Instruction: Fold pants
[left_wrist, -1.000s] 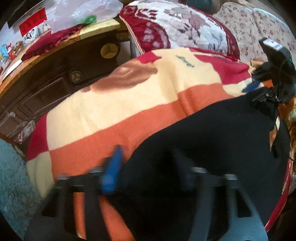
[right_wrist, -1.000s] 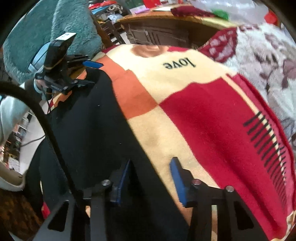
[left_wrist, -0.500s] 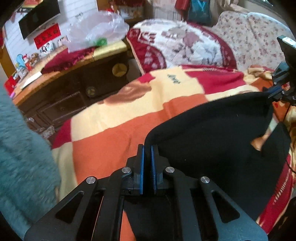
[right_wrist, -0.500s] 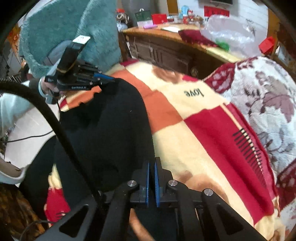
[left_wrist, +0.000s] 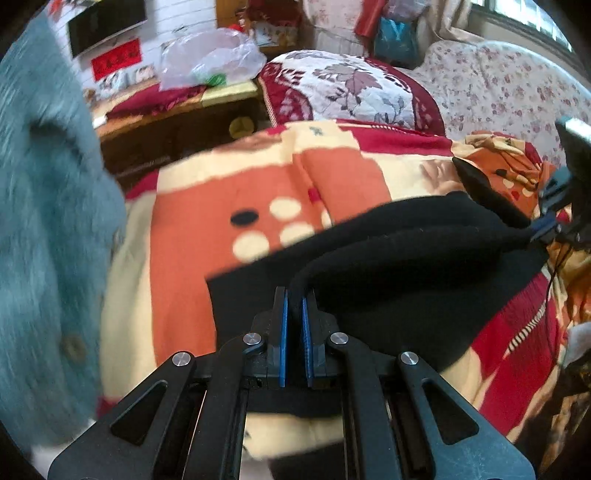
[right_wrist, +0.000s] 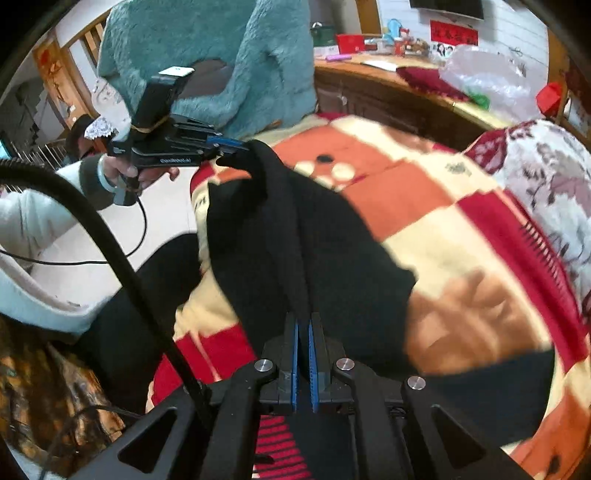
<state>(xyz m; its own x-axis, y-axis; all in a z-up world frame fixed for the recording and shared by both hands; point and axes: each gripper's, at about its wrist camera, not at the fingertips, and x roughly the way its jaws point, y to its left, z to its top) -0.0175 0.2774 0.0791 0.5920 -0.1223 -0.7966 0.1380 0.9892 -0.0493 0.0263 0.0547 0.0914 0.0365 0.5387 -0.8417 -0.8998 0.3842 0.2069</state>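
Pants (left_wrist: 406, 266) edge pinched, left tool (left_wrist: 294, 295), right tool (right_wrist: 303, 325)

- Ahead of my left gripper (left_wrist: 293, 301), the blanket (left_wrist: 192, 258) lies open and flat, with room to pass.
- Hard on its left, the fuzzy teal garment (left_wrist: 40, 221) crowds that side.
- Beyond the blanket, a wooden cabinet (left_wrist: 155, 136) and a quilted cushion (left_wrist: 343, 88) close off the far edge.
- By my right gripper (right_wrist: 304, 332), a thick black cable (right_wrist: 110, 251) arcs across the left.
- The black pants (right_wrist: 295, 229), stretched between both grippers, span the middle.
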